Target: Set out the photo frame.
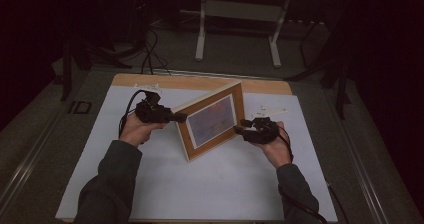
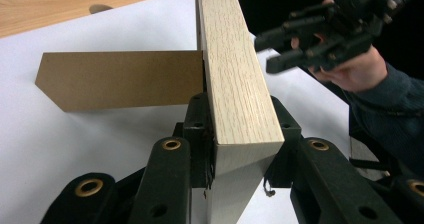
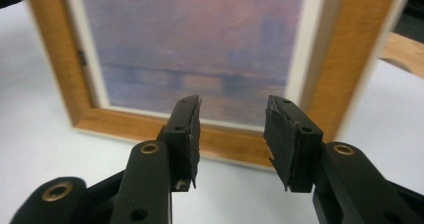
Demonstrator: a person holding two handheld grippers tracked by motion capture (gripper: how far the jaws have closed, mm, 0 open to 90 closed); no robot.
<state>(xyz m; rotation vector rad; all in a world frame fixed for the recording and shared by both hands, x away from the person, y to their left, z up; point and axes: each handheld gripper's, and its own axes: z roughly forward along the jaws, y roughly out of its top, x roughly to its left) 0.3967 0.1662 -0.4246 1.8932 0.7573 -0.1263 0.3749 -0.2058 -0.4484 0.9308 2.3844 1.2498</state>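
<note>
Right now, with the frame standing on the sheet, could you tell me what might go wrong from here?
1. The left gripper clamps only one edge of the picture frame; a twist there could slip or mar the wood.
2. The frame stands upright with its brown back stand swung out; if the grip lets go before the stand is set, it might tip over.
3. The right gripper is open close to the picture's front and could scratch it if it pushes in.

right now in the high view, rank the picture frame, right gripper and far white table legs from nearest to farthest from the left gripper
1. picture frame: clamped in the left gripper at its left edge.
2. right gripper: across the frame, at its right side.
3. white table legs: on the floor beyond the table.
</note>
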